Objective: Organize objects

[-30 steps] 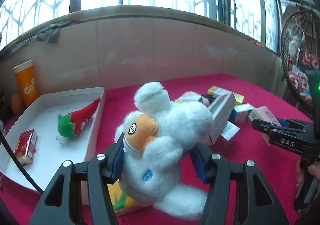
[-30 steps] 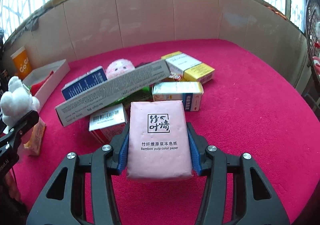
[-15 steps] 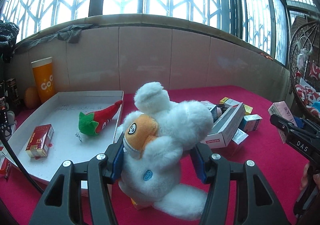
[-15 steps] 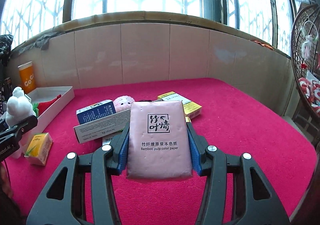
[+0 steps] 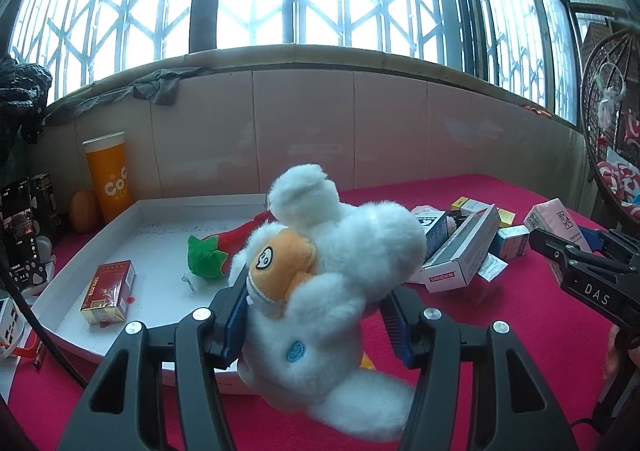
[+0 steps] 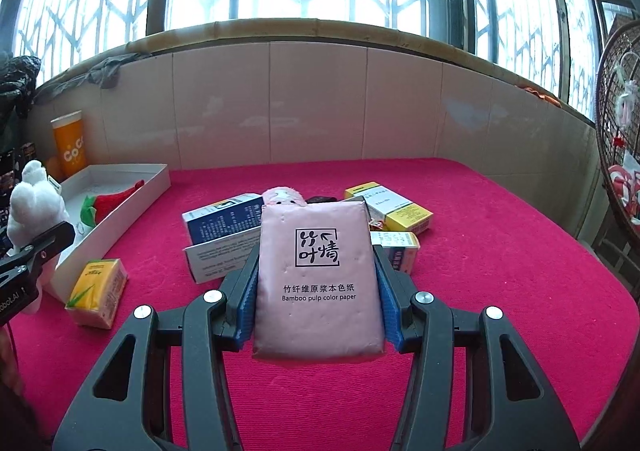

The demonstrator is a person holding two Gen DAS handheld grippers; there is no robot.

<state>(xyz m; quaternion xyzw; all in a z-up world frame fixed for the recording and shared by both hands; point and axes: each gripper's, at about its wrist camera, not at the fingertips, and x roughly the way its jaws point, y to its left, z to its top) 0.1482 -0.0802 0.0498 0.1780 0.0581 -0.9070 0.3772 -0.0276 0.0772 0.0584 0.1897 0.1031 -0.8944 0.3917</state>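
Pretty cluttered red cloth table: a white tray at the left, a yellow tissue pack just beside it, and a heap of small boxes mid-table, plus an orange cup at the back-left.

Left hand-held gripper and right hand-held gripper, each clamped on a load

White plush w/ orange face; pink tissue pack; red cloth.

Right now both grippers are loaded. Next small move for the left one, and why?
Probably carry the white plush left over the white tray before lowering it. The left gripper holds it beside the tray's near corner, and the tray already holds a plush chili.
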